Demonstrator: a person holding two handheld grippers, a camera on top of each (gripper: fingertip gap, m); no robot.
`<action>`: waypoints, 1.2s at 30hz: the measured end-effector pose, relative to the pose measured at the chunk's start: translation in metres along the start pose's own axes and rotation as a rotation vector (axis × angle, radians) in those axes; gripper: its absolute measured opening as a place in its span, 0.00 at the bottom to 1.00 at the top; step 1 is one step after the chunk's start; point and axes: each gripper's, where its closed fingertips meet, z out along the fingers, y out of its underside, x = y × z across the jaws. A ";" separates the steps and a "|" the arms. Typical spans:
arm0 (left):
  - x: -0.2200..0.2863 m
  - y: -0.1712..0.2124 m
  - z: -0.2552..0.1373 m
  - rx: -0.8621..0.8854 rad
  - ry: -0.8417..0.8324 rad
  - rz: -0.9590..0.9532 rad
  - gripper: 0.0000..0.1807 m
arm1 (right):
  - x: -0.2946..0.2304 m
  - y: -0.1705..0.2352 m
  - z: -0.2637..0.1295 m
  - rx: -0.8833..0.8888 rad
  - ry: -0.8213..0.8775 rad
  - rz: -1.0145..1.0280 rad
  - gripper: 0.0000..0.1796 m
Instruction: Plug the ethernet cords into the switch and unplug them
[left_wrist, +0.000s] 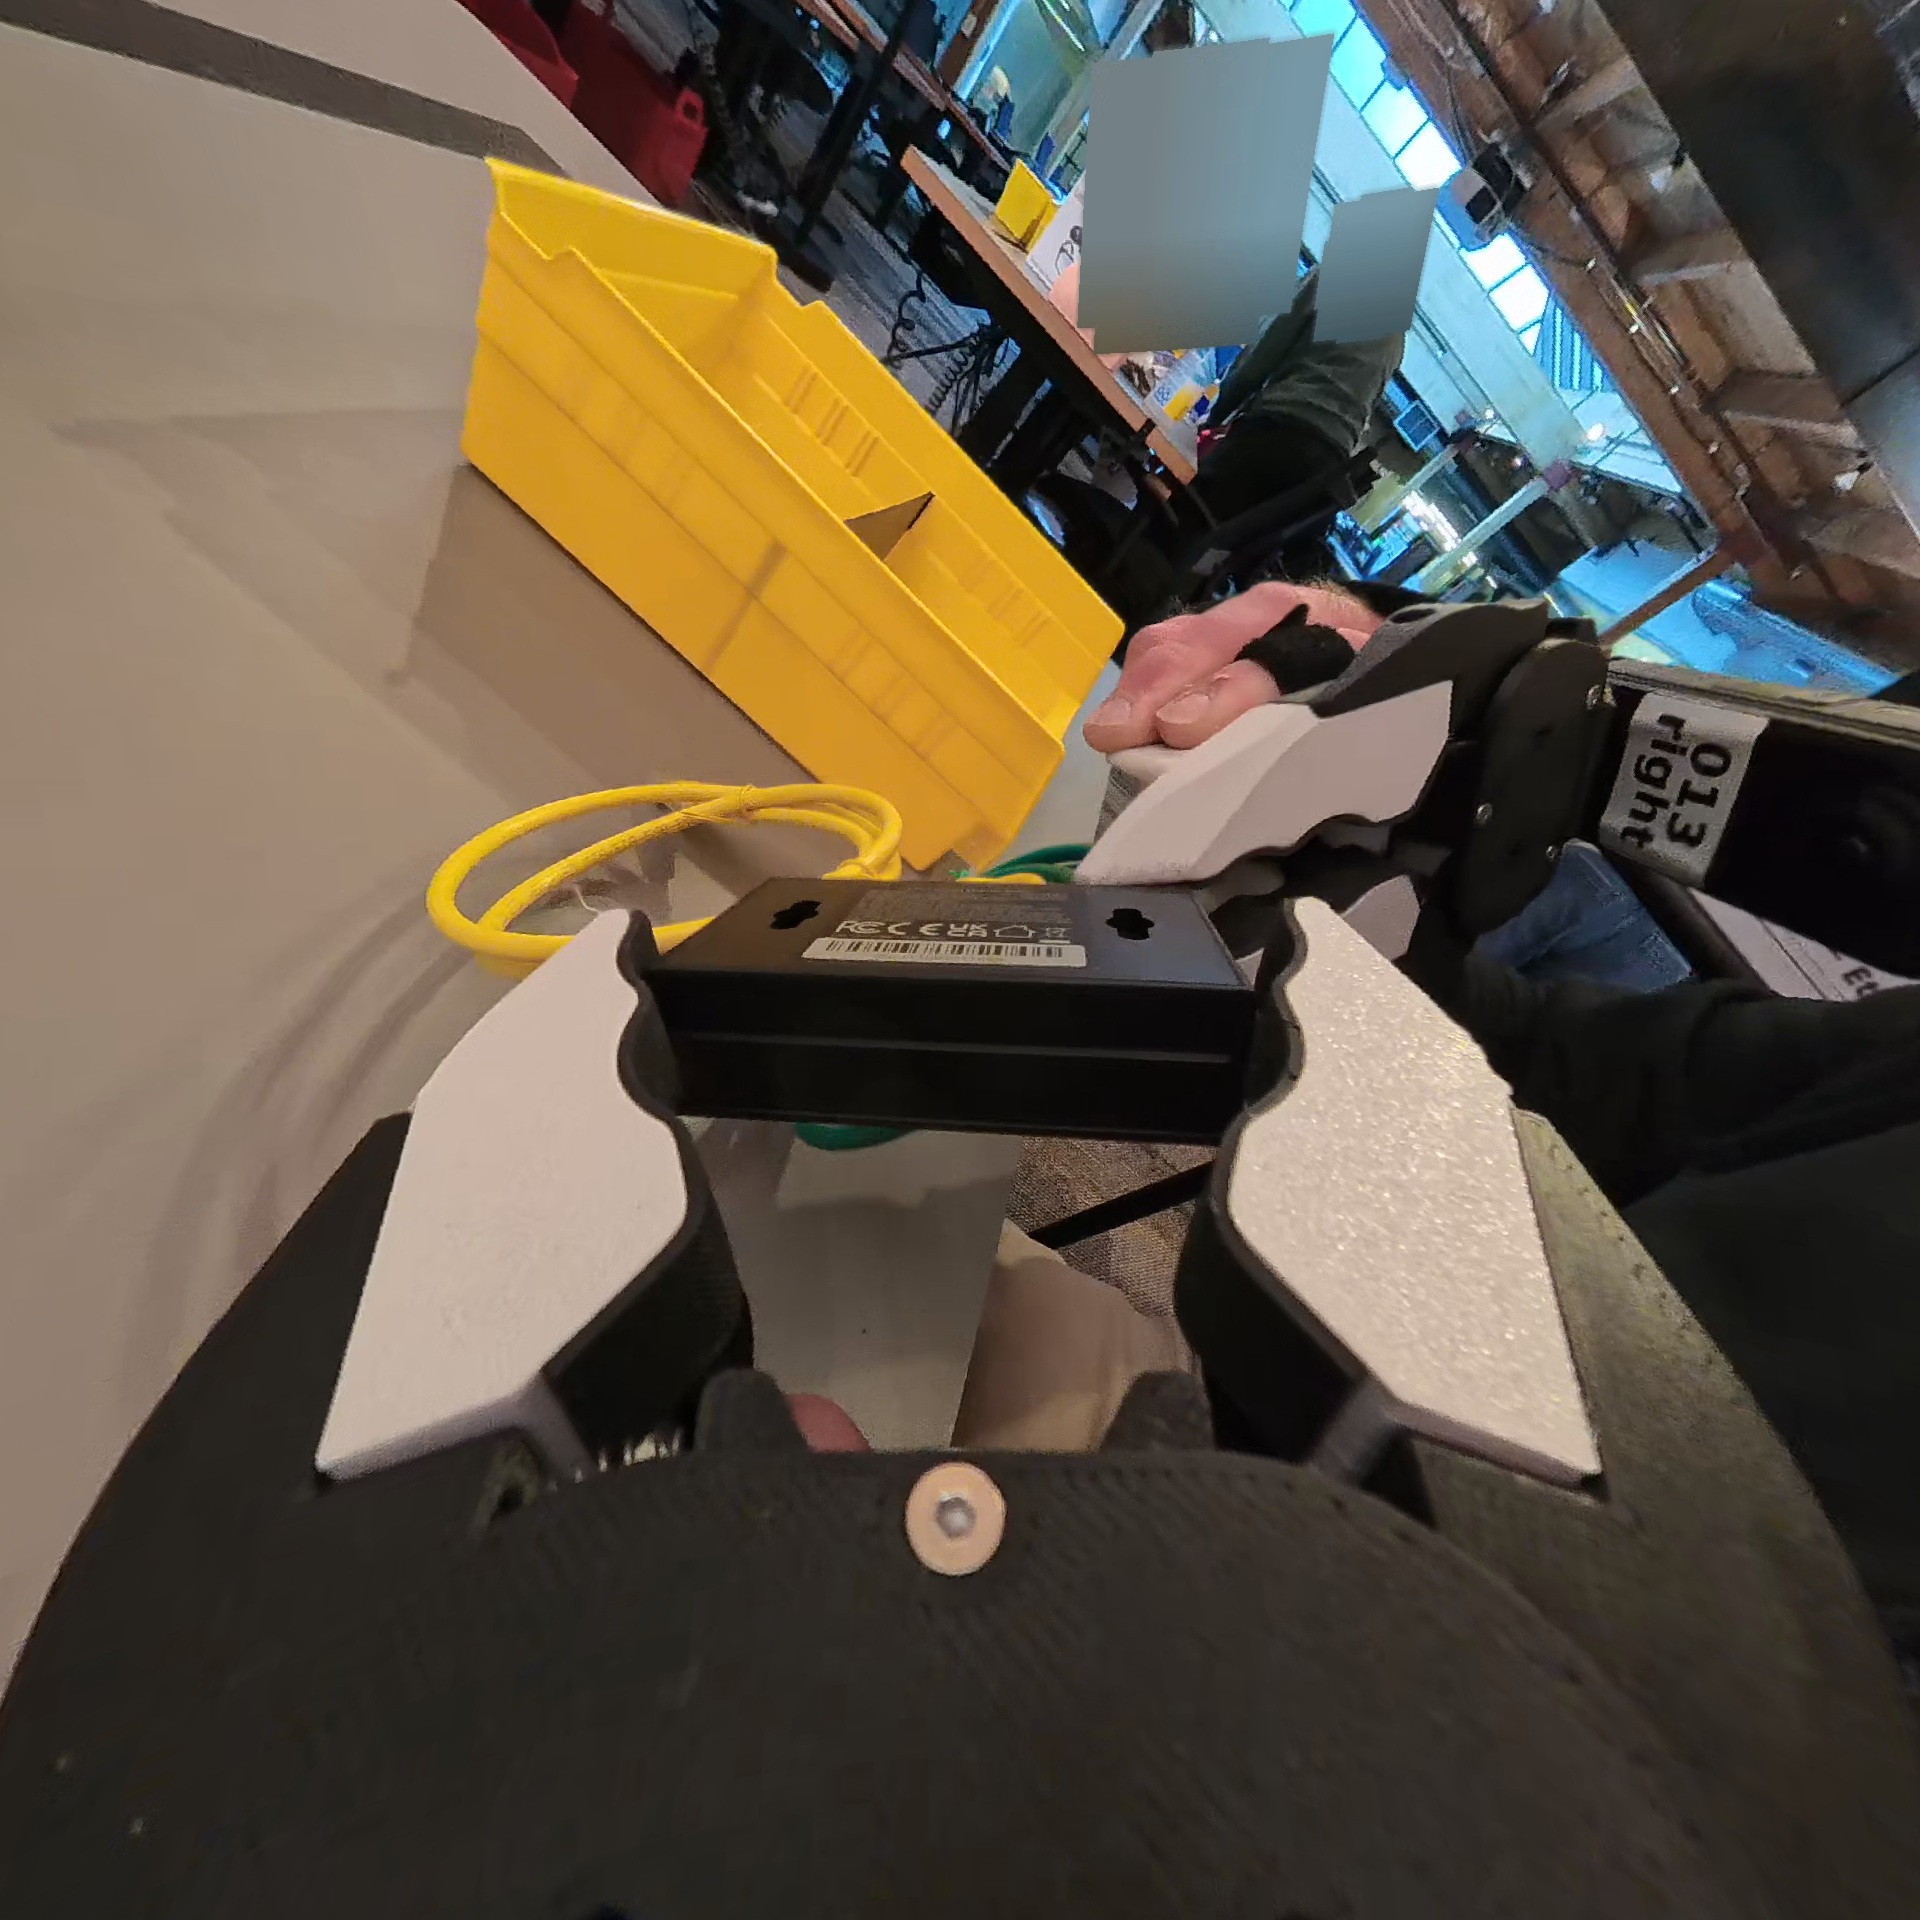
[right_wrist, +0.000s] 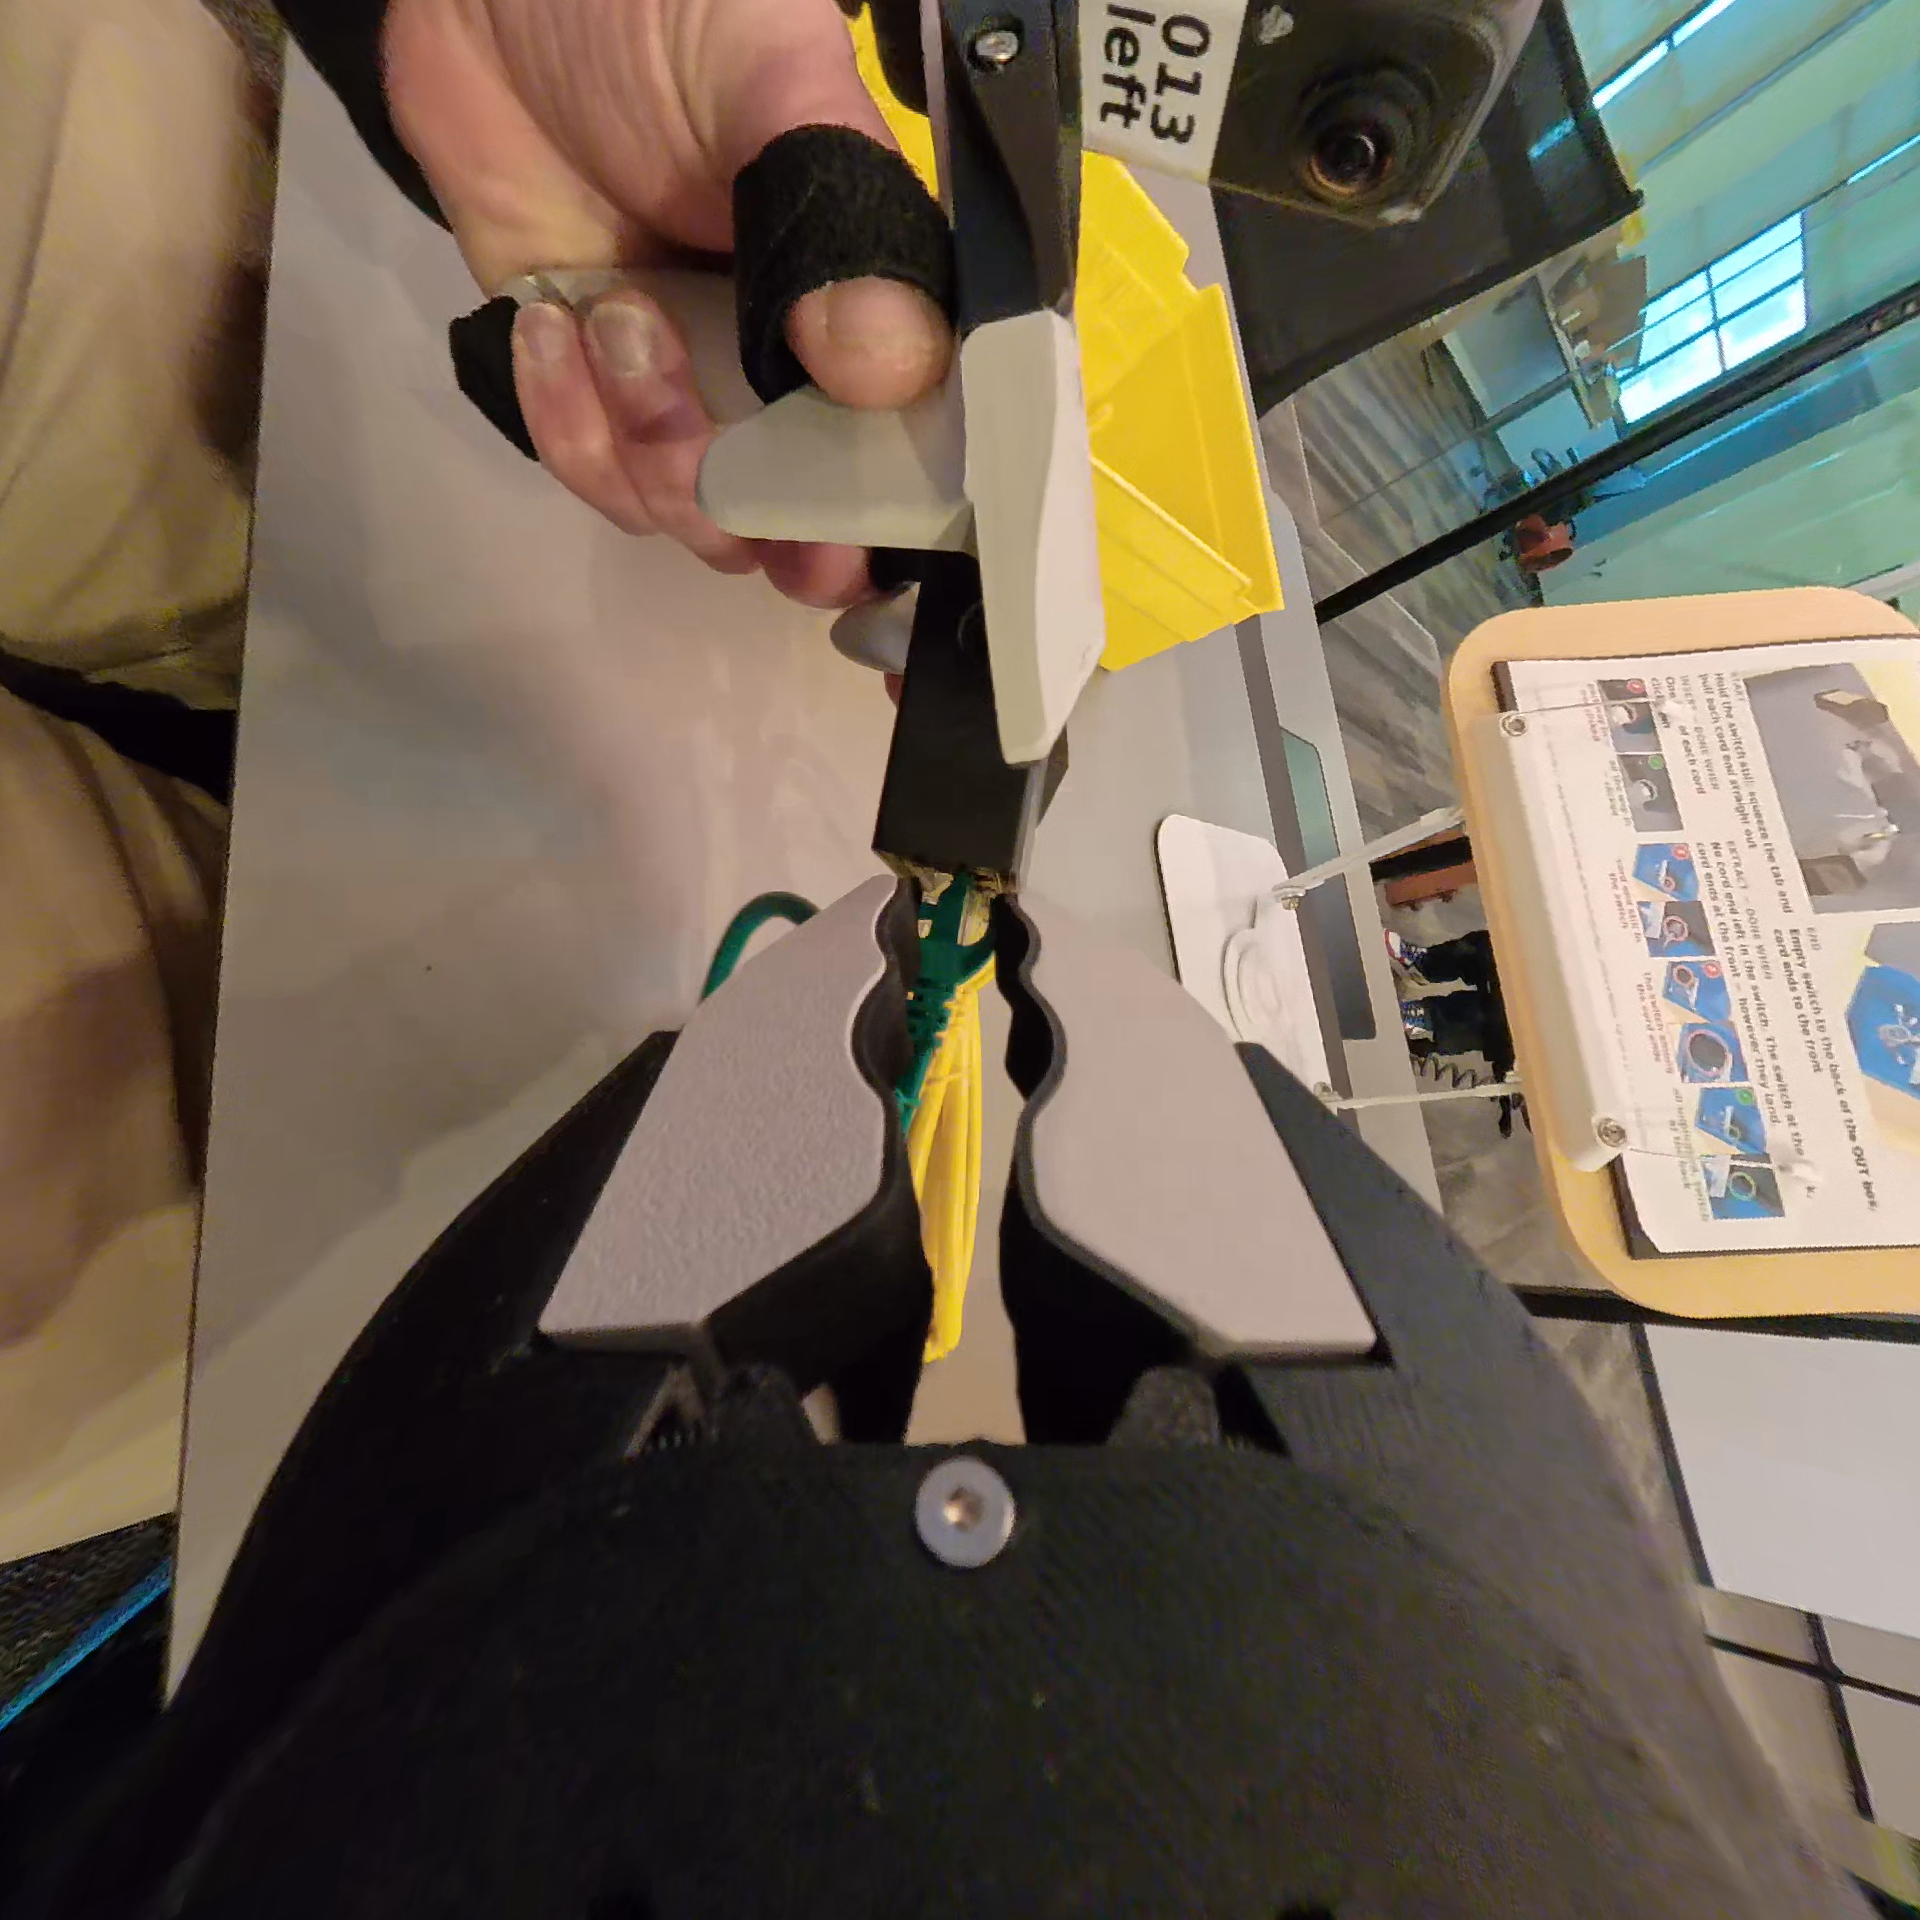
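My left gripper (left_wrist: 961, 935) is shut on the two ends of a black switch (left_wrist: 951, 1023) and holds it label side up above the table. In the right wrist view the switch (right_wrist: 961, 758) hangs from the left gripper's finger (right_wrist: 1039, 582) with its ports facing my right gripper (right_wrist: 951, 914). That gripper is shut on the plug of the green ethernet cord (right_wrist: 935, 961), which sits at a port. A yellow cord (right_wrist: 951, 1195) runs between the right fingers behind the plug. Its coil (left_wrist: 665, 831) lies on the table. The right gripper (left_wrist: 1195, 821) shows behind the switch.
A yellow plastic bin (left_wrist: 748, 520) stands on the white table (left_wrist: 208, 623) just behind the cords. A wooden board with an instruction sheet (right_wrist: 1683, 935) stands past the table's edge. People sit at desks in the background.
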 end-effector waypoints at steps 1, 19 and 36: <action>0.001 0.001 -0.001 -0.004 0.005 -0.002 0.59 | -0.001 -0.002 0.000 0.002 -0.008 -0.003 0.08; -0.005 -0.002 -0.005 -0.006 0.024 -0.067 0.59 | -0.009 -0.005 0.005 -0.021 -0.033 -0.055 0.11; -0.009 0.000 -0.006 -0.004 0.021 -0.085 0.59 | -0.017 -0.007 0.010 -0.063 -0.108 -0.095 0.07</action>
